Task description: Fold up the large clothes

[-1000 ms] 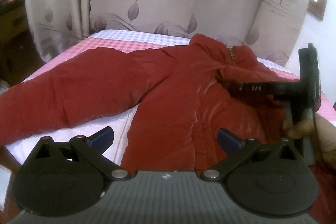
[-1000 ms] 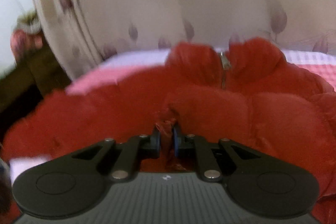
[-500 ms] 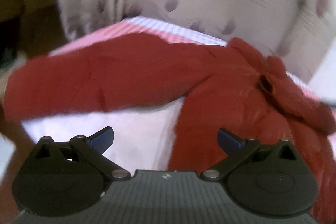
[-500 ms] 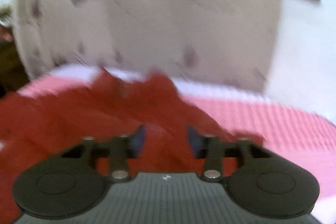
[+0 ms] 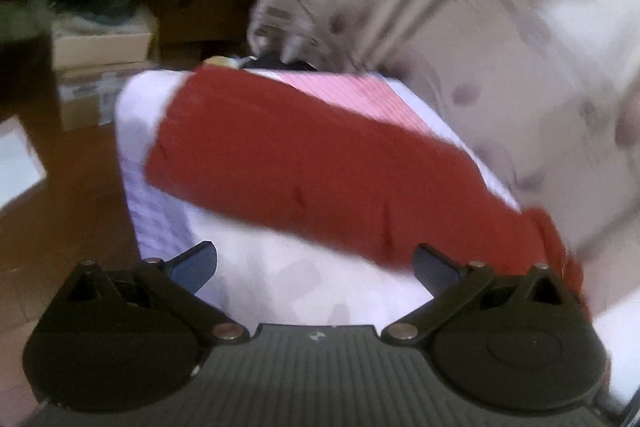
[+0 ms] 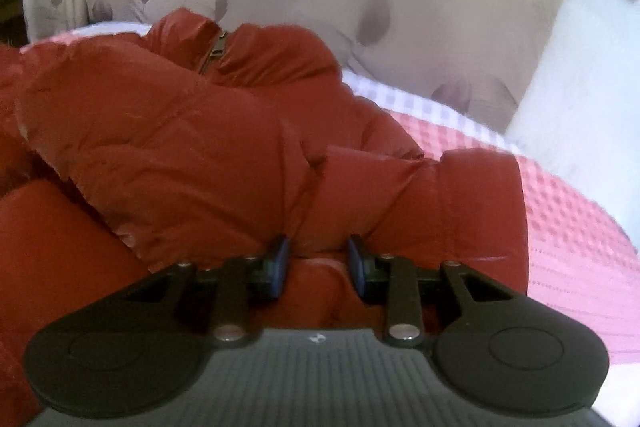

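- Left wrist view: the left gripper (image 5: 314,265) has its jaws spread wide with nothing between them. It hangs over the near white part of the bed cover (image 5: 280,267).
- A long sleeve (image 5: 320,167) of the red jacket lies stretched across the bed, from far left to near right. It is flat and unfolded, likely the next piece to bring in. The picture is blurred, so the cuff detail is unclear.
- Cardboard boxes (image 5: 100,47) sit on the floor at far left and a patterned curtain (image 5: 480,27) hangs behind.
- Right wrist view: the right gripper (image 6: 318,263) has its jaws partly apart. A ridge of red fabric sits between the pads; I cannot tell whether they press on it.
- The red jacket (image 6: 180,147) lies bunched on the pink cover (image 6: 580,247), with its zipper (image 6: 214,53) at the far collar, facing up.
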Motion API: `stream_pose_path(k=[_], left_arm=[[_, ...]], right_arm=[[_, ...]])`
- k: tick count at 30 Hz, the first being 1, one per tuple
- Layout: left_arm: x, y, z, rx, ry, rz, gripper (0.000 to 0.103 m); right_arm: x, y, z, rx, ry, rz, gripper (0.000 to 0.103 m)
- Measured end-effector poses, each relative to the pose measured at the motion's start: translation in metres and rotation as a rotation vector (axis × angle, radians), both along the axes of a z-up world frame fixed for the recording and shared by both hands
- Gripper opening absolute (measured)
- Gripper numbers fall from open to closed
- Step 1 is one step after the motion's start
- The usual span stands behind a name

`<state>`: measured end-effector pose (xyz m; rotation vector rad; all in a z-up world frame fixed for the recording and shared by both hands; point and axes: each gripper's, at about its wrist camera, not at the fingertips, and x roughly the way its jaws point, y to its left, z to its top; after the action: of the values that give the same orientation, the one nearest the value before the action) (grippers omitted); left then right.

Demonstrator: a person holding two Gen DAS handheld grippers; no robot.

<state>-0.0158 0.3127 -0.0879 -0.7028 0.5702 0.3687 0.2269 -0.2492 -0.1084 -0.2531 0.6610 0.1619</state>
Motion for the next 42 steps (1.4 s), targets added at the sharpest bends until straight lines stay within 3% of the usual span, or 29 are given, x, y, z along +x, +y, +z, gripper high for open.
stream_pose_path(k=[4,8,10,12,13,16,20,25,29,35,38,40,42], left_arm=[[0.007,0.035,-0.008,-0.010,0.020,0.060,0.100],[0.012,0.055,-0.019,-0.032,0.042,0.061,0.083],[0.011,0.060,-0.023,-0.045,0.033,0.060,0.052],[0.006,0.059,-0.021,-0.019,0.014,0.074,0.034],[0.005,0.058,-0.018,0.003,0.014,0.078,0.027],[0.002,0.053,-0.007,0.021,-0.006,0.107,0.019],[0.007,0.035,0.027,0.109,0.006,0.159,0.018],[0.020,0.020,0.051,0.270,0.088,0.142,0.018],[0.021,0.031,0.053,0.197,0.035,0.103,0.014],[0.038,0.037,0.042,0.157,0.077,0.041,0.014],[0.041,0.042,0.034,0.155,0.093,0.061,0.025],[0.044,0.046,0.028,0.144,0.091,0.067,0.046],[0.046,0.048,0.024,0.150,0.094,0.071,0.053]], right_arm=[[-0.005,0.002,0.000,-0.016,-0.018,-0.005,0.032],[-0.004,0.006,-0.003,-0.026,-0.027,-0.008,0.032],[-0.003,0.005,-0.004,-0.020,-0.027,-0.010,0.032],[-0.003,0.005,-0.004,-0.020,-0.029,-0.011,0.032],[-0.004,0.006,-0.004,-0.022,-0.031,-0.012,0.032],[-0.005,0.007,-0.005,-0.031,-0.039,-0.013,0.032],[-0.006,0.005,-0.004,-0.020,-0.042,-0.016,0.032],[-0.006,0.000,-0.003,0.004,-0.043,-0.013,0.032],[-0.007,-0.001,-0.003,0.010,-0.048,-0.011,0.032],[-0.008,-0.002,-0.003,0.023,-0.051,-0.014,0.032],[-0.009,-0.001,-0.003,0.022,-0.057,-0.017,0.033],[-0.010,-0.002,-0.003,0.021,-0.059,-0.016,0.033],[-0.010,-0.001,-0.003,0.021,-0.060,-0.017,0.034]])
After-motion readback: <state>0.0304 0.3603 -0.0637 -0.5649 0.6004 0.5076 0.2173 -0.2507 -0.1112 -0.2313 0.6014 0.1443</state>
